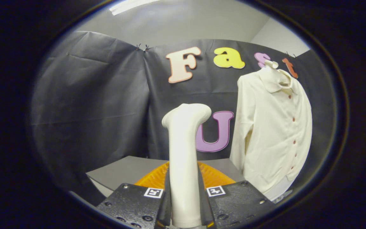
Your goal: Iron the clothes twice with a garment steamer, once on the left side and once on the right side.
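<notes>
Hand-held gripper (184, 203) clamps the upright steamer (184, 143), head toward the shirt (273, 130).

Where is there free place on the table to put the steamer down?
The gripper is shut on the steamer. The grey table is bare left of the orange tray. A small bare strip lies between the tray and the shirt. Near the shirt it is crowded.
</notes>
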Available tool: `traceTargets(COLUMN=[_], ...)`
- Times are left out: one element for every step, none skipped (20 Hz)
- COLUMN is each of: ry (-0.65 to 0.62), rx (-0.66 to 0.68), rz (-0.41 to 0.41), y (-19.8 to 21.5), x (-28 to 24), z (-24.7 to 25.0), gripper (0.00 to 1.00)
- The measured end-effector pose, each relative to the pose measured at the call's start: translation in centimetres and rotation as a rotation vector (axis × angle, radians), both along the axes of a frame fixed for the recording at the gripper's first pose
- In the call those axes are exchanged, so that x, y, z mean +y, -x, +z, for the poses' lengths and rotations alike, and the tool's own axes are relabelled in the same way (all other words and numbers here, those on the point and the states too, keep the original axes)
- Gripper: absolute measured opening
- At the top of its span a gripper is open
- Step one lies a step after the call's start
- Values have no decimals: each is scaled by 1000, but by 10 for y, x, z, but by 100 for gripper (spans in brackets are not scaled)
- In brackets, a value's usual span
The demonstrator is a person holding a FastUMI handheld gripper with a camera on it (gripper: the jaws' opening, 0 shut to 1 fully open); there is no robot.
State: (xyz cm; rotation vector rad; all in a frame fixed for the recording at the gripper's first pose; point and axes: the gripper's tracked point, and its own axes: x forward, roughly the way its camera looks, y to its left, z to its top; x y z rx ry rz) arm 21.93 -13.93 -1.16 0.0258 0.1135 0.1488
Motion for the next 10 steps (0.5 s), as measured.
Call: traceTargets(ry=[-5,-12,-16,-19,-24,-32,-43,-48,-44,-35], rx=[-17,-36,-54,-64,-79,-91,-99,-106,-116,-129], rz=[-3,-9,-16,-23,-32,-40,-45,-49,-59,-70], y=[3,5,6,6,5,3,1,-1,-3,-5], x=[-10,-22,-33,-44,-55,-66,-75,-83,-92,-103], z=[12,24,35,43,52,59,66,70,75,78], gripper=[35,35,35,35,35,35,35,35,35,35])
